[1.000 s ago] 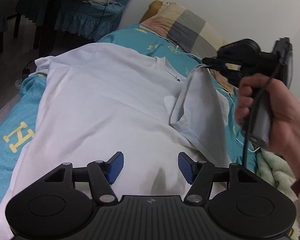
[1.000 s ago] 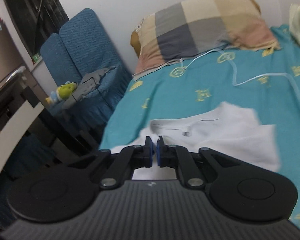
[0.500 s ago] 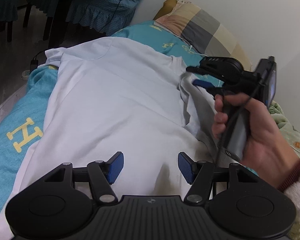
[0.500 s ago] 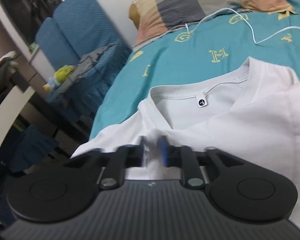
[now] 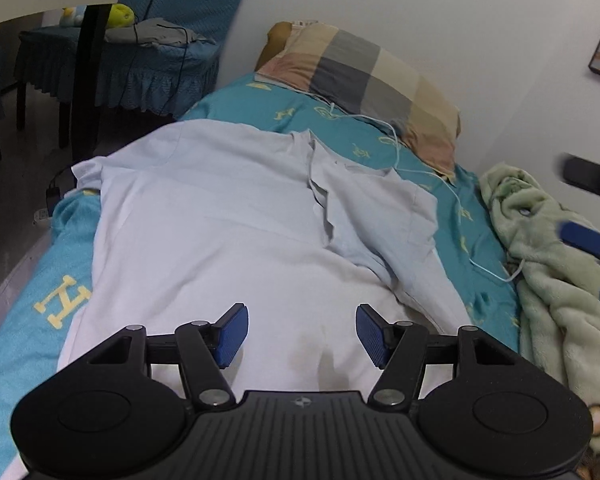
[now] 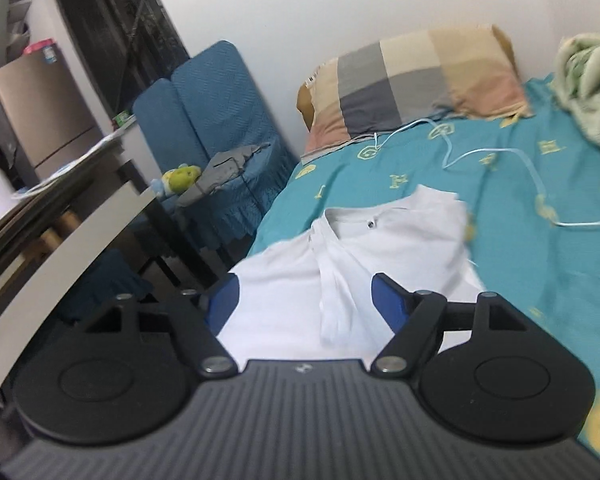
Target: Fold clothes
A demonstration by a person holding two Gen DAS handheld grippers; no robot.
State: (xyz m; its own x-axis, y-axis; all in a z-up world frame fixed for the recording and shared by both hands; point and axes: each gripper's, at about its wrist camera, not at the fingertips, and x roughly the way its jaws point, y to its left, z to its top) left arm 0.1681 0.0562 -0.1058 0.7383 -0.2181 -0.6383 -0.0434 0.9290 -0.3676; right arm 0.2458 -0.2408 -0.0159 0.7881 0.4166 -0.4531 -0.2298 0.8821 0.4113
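Note:
A white T-shirt point(image 5: 220, 216) lies flat on the teal bed sheet point(image 5: 24, 280), collar toward the pillow. Its right sleeve and side point(image 5: 376, 216) are folded inward over the body. My left gripper point(image 5: 298, 334) is open and empty, just above the shirt's lower part. My right gripper point(image 6: 304, 302) is open and empty, above the folded side near the collar point(image 6: 370, 216). In the left wrist view the right gripper point(image 5: 588, 208) shows blurred at the right edge, over the green blanket.
A checked pillow point(image 5: 364, 76) lies at the head of the bed with a white cable point(image 5: 456, 200) trailing over the sheet. A green fleece blanket point(image 5: 556, 272) is bunched on the right. A blue covered chair point(image 6: 220, 128) and a dark table point(image 6: 100, 216) stand left of the bed.
My right gripper carried the sleeve inward over the shirt, opened and let it go, then drew back to the right. The left gripper stayed open above the shirt's lower part.

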